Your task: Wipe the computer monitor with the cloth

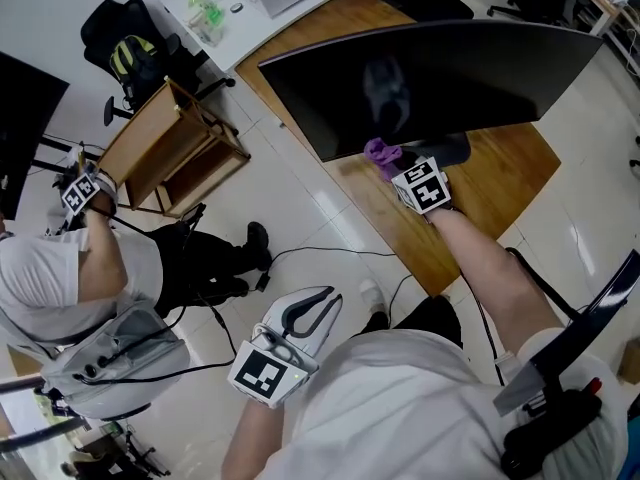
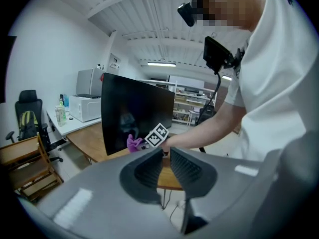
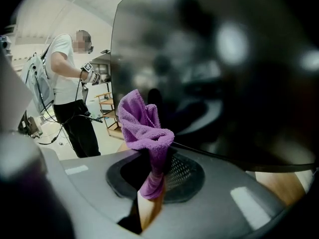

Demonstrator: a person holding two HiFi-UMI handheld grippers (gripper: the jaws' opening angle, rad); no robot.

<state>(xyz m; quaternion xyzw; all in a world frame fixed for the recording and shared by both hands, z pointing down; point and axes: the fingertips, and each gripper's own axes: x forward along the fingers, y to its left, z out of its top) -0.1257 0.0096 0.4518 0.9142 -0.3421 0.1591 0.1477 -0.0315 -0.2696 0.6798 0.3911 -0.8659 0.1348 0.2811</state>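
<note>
**Holding the cloth low on the screen**

Clamping the right tool (image 3: 155, 159) tight on the purple cloth (image 3: 143, 124), jaws closed on its lower tail and leaving the bunched upper part standing free above them. Reaching out over the wooden tabletop (image 1: 505, 183) and holding that bunch up at the dark monitor (image 1: 430, 73), low on the screen and toward its left end. Not being able to tell whether it is touching the glass or stopping just short. Holding the left tool (image 1: 325, 303) down near the body, well apart from the monitor, jaws drawn nearly together with only a slim gap and gripping nothing. Pointing it toward the monitor and the outstretched right arm. Sharing the room with a second person (image 1: 70, 268) standing on the tiled floor off to the left, near a wooden chair (image 1: 170, 153), and wearing a marker cube at the raised hand
</note>
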